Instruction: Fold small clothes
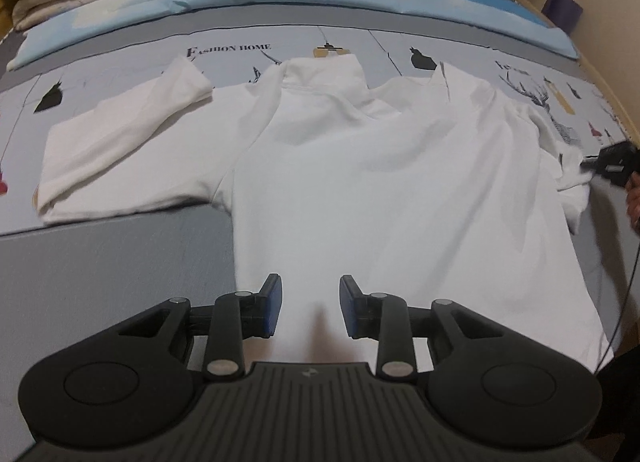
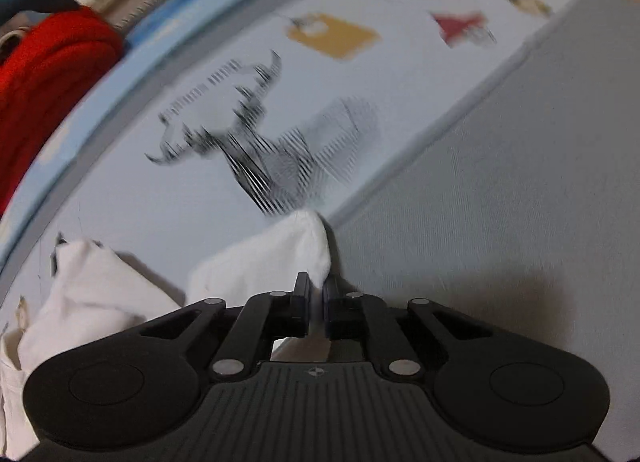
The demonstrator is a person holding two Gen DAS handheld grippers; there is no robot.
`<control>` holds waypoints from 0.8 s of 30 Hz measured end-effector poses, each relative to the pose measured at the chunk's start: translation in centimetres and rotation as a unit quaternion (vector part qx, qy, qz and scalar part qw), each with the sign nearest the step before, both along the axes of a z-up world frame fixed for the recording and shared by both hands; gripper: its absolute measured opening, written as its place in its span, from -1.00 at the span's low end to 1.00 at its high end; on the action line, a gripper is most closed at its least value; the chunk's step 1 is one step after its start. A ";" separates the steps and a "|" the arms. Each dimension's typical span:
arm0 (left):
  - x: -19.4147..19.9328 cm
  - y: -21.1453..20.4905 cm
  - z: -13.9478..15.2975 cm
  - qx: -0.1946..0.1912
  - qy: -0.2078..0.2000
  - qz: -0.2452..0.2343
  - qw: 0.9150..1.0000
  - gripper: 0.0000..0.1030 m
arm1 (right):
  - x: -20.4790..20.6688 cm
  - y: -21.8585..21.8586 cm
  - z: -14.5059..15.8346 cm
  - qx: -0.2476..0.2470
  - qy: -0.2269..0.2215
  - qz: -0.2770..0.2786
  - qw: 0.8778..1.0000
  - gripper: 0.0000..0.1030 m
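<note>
White shirt (image 1: 360, 182) spread flat on bedsheet (image 1: 100, 282), right gripper (image 2: 316, 294) pinching sleeve tip (image 2: 308, 246) at three o'clock, left gripper (image 1: 310, 302) spread empty above hem: best carried inward, taut, level.

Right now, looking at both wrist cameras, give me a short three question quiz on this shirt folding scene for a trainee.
1. True or false: the left gripper is clamped on the white shirt.
2. What does the right gripper hold? A) a fold of white fabric B) the red blanket C) nothing
3. Fill in: the shirt's spread sleeve lies on the ____ side of the left wrist view.

Key
1. False: its jaws stand apart above the shirt, nothing between them.
2. A: the jaws are shut on a pinch of white fabric at the shirt's other sleeve.
3. Left.
</note>
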State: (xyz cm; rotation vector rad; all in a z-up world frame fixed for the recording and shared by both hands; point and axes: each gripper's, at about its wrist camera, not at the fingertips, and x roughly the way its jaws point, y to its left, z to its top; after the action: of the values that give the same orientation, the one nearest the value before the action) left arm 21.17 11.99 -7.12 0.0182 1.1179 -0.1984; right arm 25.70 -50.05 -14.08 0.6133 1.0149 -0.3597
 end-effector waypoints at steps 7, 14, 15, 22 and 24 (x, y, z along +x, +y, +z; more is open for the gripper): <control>2.5 -0.1 -0.1 0.003 -0.005 0.016 1.000 -0.32 | -1.7 -5.9 9.3 -0.083 -0.238 -0.069 0.965 -0.90; 3.5 0.0 -0.3 0.009 -0.005 0.015 1.000 -0.32 | -8.2 -14.9 6.5 -0.160 -0.202 -0.295 0.920 -0.92; 3.4 0.0 -0.3 0.008 -0.005 0.013 1.000 -0.32 | -8.5 -16.5 4.6 -0.133 -0.168 -0.305 0.928 -0.92; 3.4 0.0 -0.4 0.005 -0.001 0.014 1.000 -0.32 | -11.1 -21.6 -1.5 -0.093 -0.108 -0.336 0.931 -0.94; 3.3 0.0 -0.6 0.005 0.002 0.011 1.000 -0.23 | -11.1 -22.1 -2.5 -0.074 -0.092 -0.337 0.934 -0.91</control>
State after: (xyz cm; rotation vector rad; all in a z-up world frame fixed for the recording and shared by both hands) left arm 24.50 12.00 -7.70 0.0141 1.1222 -0.1743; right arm 14.59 -72.15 -16.56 0.8327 0.5638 -0.9574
